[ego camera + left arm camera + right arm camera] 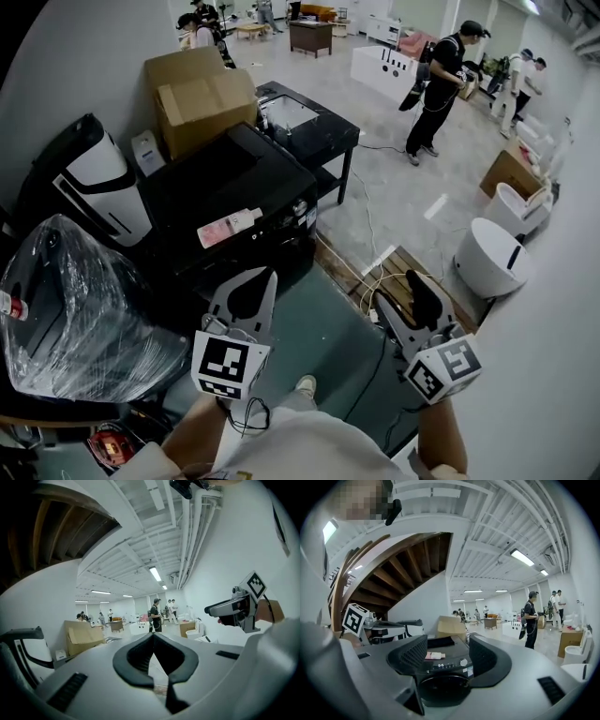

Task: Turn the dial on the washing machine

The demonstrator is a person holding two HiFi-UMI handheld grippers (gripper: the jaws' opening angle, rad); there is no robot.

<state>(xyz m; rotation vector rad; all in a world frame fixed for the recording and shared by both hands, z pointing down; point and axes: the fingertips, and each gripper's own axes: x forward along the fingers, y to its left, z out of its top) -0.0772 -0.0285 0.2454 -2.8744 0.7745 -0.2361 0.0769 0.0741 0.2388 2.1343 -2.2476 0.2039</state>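
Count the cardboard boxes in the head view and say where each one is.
2. A large open cardboard box stands beyond the black washing machine, at upper left. The second box sits on the floor near the right wall. More may be hidden.

Floor: pale grey concrete floor (394,197) stretches ahead of the left gripper (270,274) and right gripper (401,298); a green mat (328,328) lies below and between them.
Walls: a white wall (553,375) is just right of the right gripper.
Ceiling: white, with pipes (187,536) and strip lights (154,573).
Stairs: a wooden stair underside (393,569) is up and left of the right gripper.
Furniture: a black table (328,141) and cardboard boxes (202,103) stand ahead of the left gripper; a brown desk (310,37) stands far ahead.
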